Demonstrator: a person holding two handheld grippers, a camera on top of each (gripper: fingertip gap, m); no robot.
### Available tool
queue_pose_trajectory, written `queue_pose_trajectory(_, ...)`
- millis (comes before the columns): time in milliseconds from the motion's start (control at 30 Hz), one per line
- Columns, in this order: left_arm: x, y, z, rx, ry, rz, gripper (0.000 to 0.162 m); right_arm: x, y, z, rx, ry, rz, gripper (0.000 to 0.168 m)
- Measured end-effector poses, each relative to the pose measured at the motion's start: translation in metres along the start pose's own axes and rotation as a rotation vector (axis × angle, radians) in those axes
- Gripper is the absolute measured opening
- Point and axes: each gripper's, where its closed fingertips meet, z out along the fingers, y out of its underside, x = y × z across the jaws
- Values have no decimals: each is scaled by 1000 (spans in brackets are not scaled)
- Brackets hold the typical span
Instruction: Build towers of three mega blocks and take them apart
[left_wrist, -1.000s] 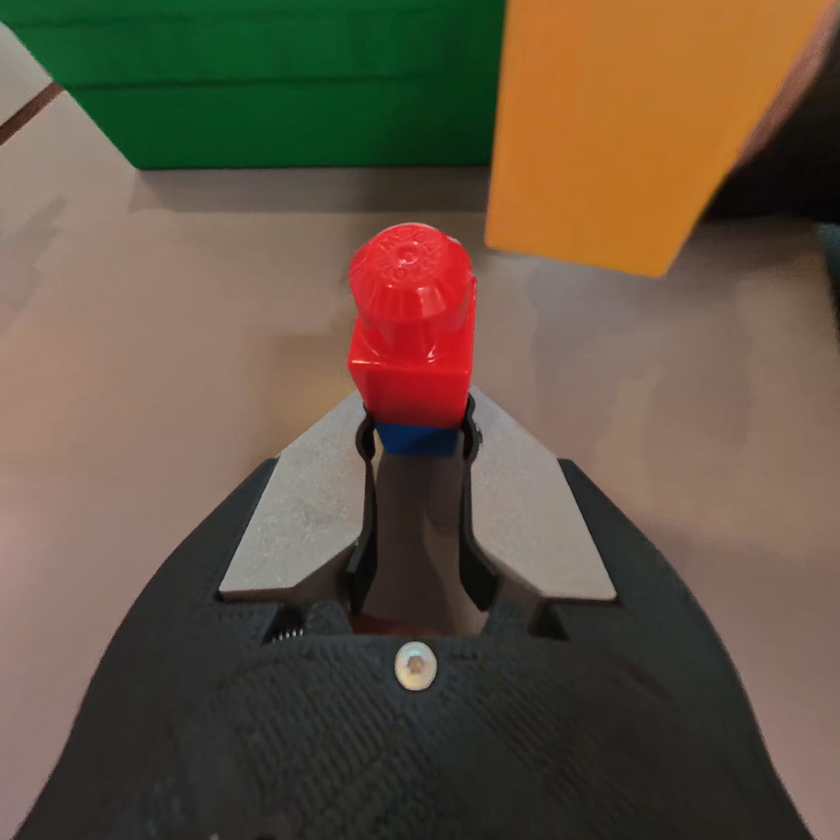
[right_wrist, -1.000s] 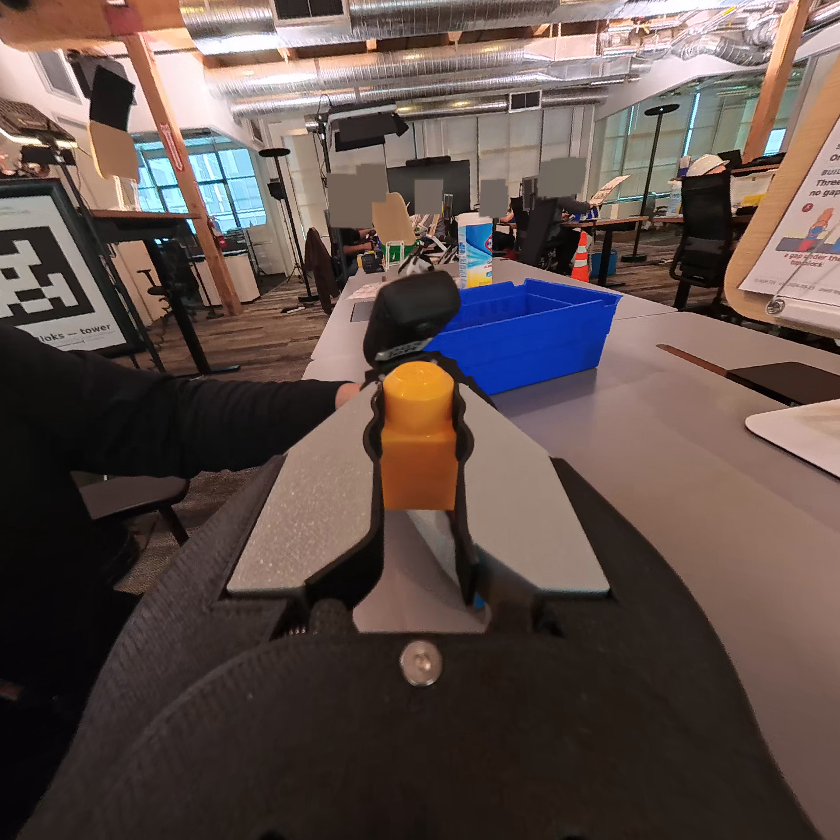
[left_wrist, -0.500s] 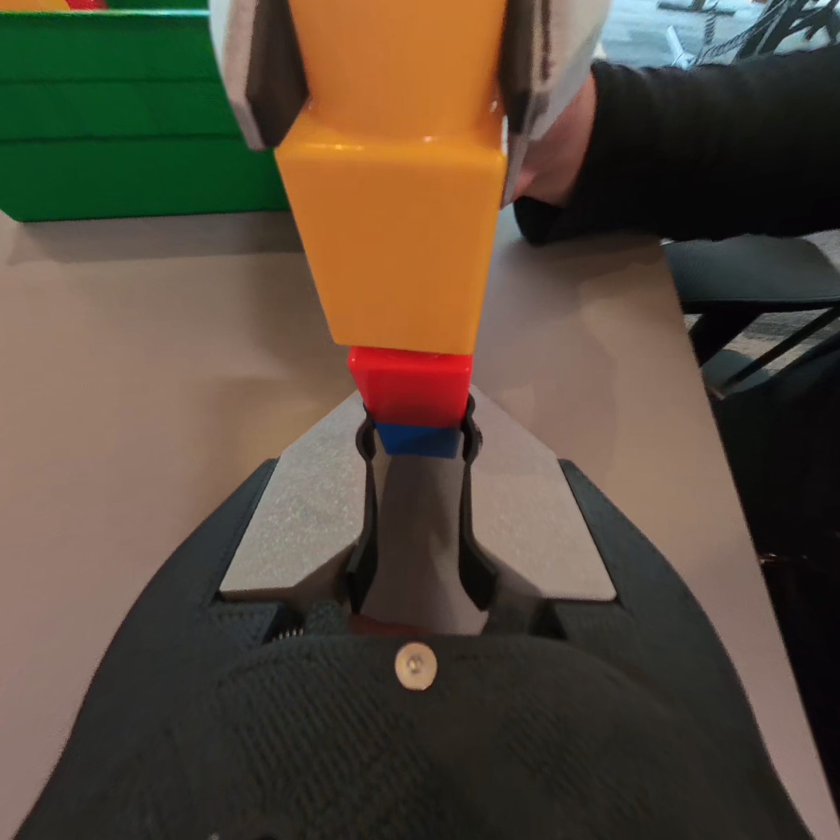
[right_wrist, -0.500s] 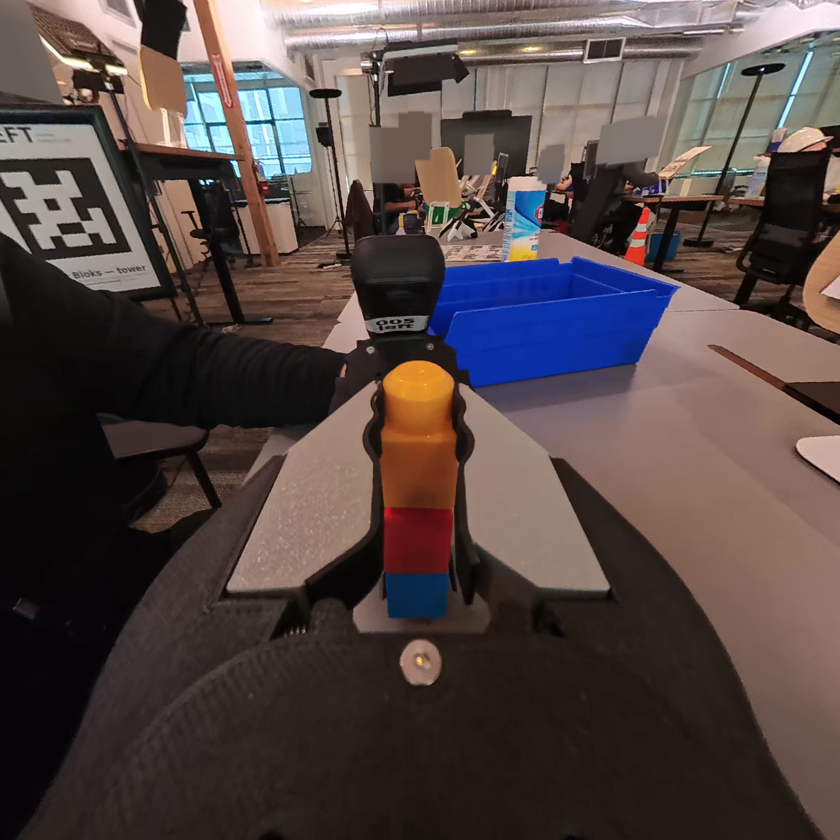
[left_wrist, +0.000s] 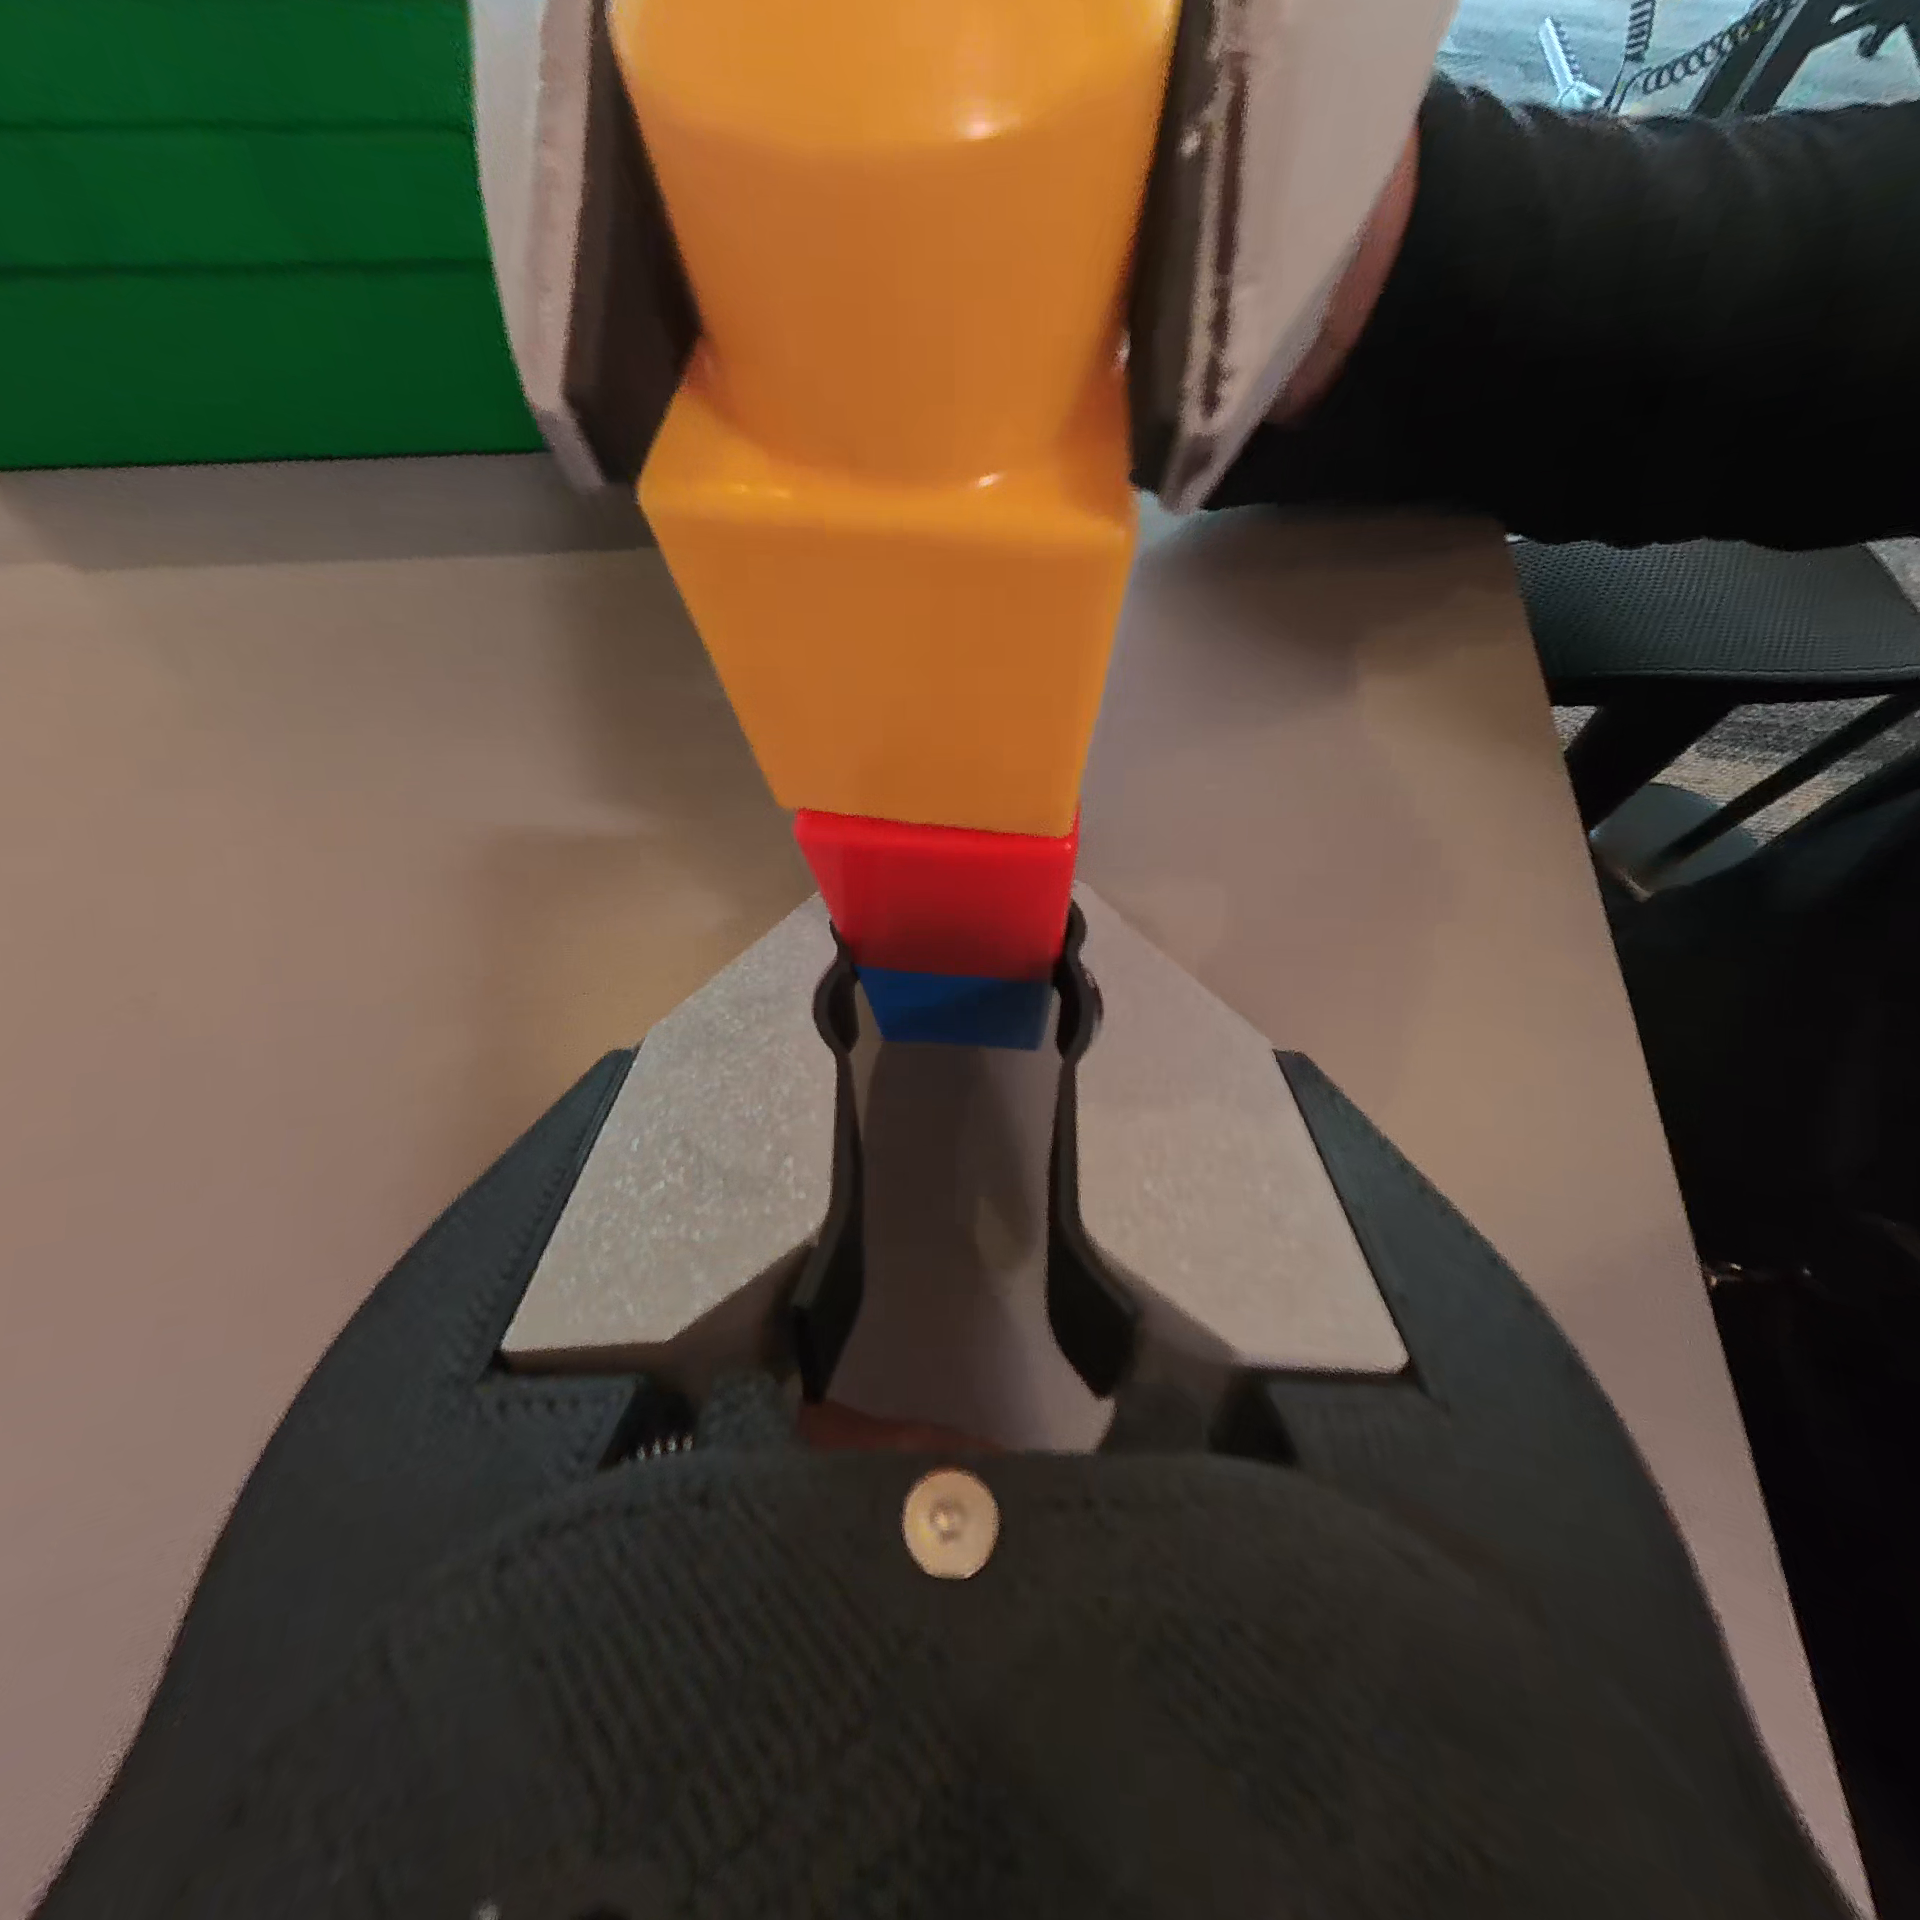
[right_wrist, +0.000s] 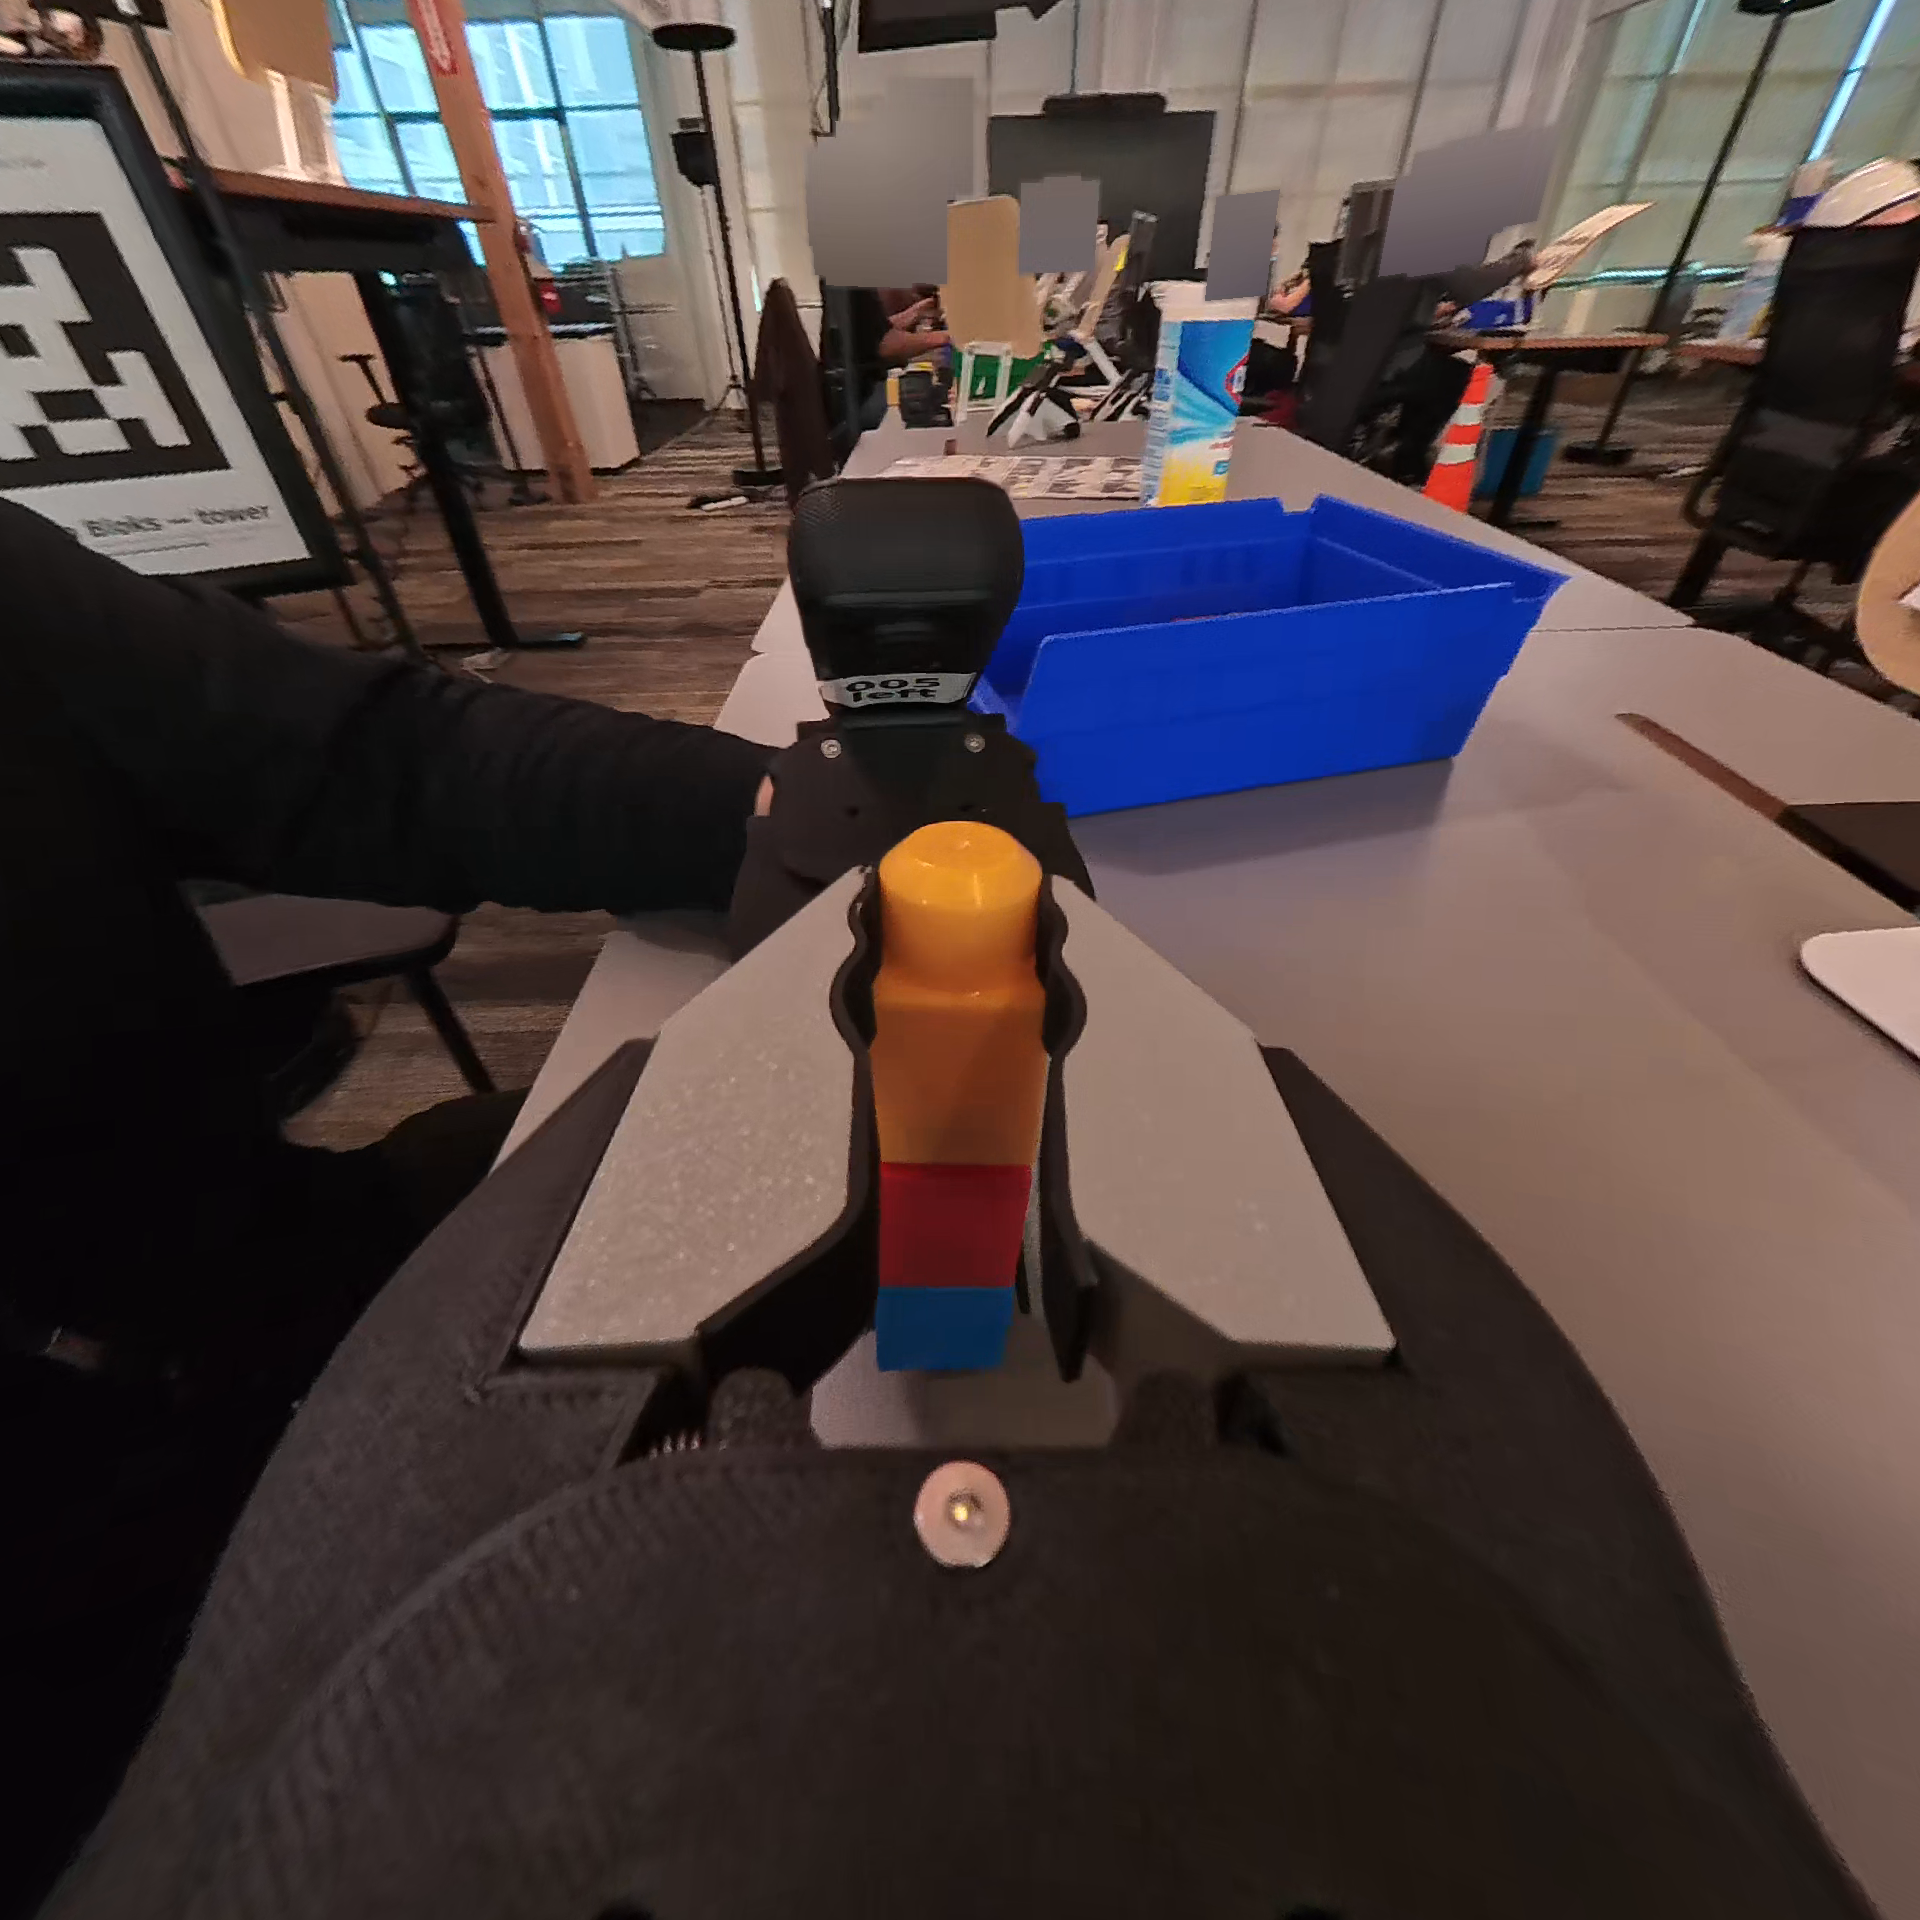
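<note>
The tower stands straight up over the table (left_wrist: 312, 831), with the left gripper (left_wrist: 956, 997) squeezed on the blue block (left_wrist: 956, 1006) at the bottom, the red block (left_wrist: 940, 888) in the middle, and the right gripper (right_wrist: 956, 997) squeezed on the orange block (right_wrist: 956, 1039) on top.

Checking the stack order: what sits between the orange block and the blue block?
A red plastic block sits between the orange plastic block above and the blue plastic block below, touching both; both wrist views show it.
</note>
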Motion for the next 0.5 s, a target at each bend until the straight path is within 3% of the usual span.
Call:
queue_pose_trajectory(333, 15, -7, 0, 41, 69, 7, 33, -12, -6, -5, 95, -142, 118, 27)
queue_pose_trajectory(500, 9, -10, -2, 62, 35, -13, 33, -6, -7, -2, 81, -39, 37, 27)
